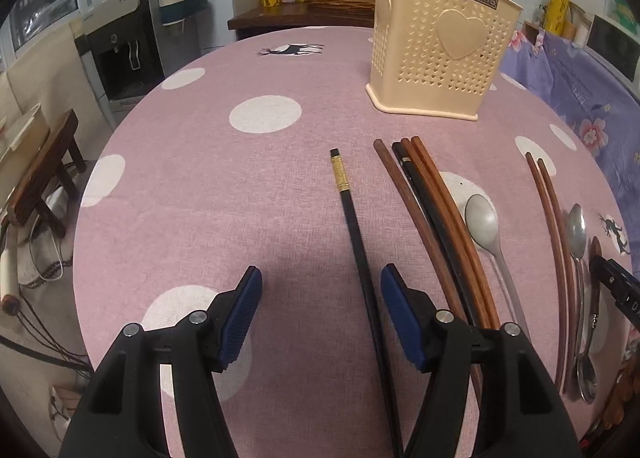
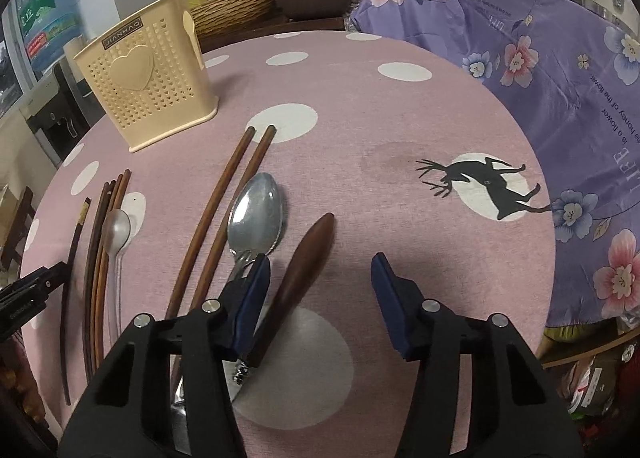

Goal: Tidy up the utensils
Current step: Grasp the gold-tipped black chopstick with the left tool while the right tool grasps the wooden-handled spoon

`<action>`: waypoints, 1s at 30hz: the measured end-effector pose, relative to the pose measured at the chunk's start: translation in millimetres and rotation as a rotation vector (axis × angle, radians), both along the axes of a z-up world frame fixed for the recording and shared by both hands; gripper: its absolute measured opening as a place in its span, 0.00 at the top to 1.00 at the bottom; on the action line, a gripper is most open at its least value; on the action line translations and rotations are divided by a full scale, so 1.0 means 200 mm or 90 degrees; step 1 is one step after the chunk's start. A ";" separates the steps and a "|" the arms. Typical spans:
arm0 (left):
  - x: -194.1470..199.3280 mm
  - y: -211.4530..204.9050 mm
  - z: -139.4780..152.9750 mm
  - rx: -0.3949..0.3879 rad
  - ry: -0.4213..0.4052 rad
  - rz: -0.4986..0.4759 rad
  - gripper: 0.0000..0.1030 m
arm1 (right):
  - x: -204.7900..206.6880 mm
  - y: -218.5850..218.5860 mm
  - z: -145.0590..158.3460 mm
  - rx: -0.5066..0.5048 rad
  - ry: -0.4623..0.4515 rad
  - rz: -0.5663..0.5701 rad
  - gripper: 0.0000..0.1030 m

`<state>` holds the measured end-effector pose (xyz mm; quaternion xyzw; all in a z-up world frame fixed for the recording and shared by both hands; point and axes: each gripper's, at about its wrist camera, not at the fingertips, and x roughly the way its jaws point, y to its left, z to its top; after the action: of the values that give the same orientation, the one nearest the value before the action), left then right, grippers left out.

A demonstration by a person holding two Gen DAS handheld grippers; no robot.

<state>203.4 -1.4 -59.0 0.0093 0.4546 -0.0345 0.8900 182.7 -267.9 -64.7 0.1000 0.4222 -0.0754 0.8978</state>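
While my left tool (image 1: 321,314) stands wide and empty on the bench (image 1: 200,177), the black chopstick (image 1: 352,217) lies between its pads close to the right one, and my right tool (image 2: 320,298), about half open, straddles the wooden spoon (image 2: 304,270), gripping nothing. I judge both light, stiff and smooth, apt to roll or pivot, so I would pinch each across mid-shaft. Beyond stands the cream holder (image 1: 436,45), well apart.
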 end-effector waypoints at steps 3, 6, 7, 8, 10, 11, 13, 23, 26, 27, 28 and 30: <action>0.02 -0.03 -0.01 -0.002 0.006 -0.013 0.39 | 0.01 0.02 0.00 -0.002 0.003 0.004 0.54; 0.05 -0.03 -0.01 0.004 0.005 -0.010 0.40 | 0.03 0.01 0.00 0.011 0.005 -0.006 0.60; 0.06 -0.02 -0.01 0.007 0.005 -0.007 0.41 | 0.03 0.02 0.01 0.013 0.005 -0.006 0.62; 0.07 -0.02 -0.01 0.011 0.005 -0.006 0.41 | 0.04 0.03 0.00 0.010 0.006 -0.004 0.63; 0.09 -0.03 -0.01 0.022 0.005 -0.011 0.42 | 0.05 0.05 0.01 -0.002 0.007 -0.001 0.64; 0.10 -0.03 -0.01 0.027 0.005 -0.013 0.44 | 0.07 0.06 0.00 -0.006 0.007 0.003 0.65; 0.14 -0.04 -0.01 0.030 0.004 -0.024 0.48 | 0.10 0.07 0.00 -0.009 0.006 0.007 0.70; 0.25 -0.07 0.00 0.030 0.025 -0.046 0.60 | 0.16 0.10 0.01 -0.014 0.019 0.037 0.75; 0.24 -0.07 0.00 0.030 0.021 -0.041 0.65 | 0.15 0.11 0.01 -0.021 0.018 0.036 0.75; 0.24 -0.08 0.00 0.031 0.021 -0.039 0.66 | 0.15 0.12 0.01 -0.028 0.018 0.036 0.75; 0.24 -0.08 0.00 0.031 0.022 -0.039 0.71 | 0.15 0.12 0.01 -0.030 0.018 0.037 0.75; 0.25 -0.09 0.00 0.034 0.022 -0.041 0.78 | 0.16 0.13 0.01 -0.032 0.017 0.040 0.76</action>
<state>253.6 -20.3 -59.3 0.0467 0.4699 -0.0512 0.8800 215.0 -242.6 -63.4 0.0636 0.4352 -0.0592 0.8961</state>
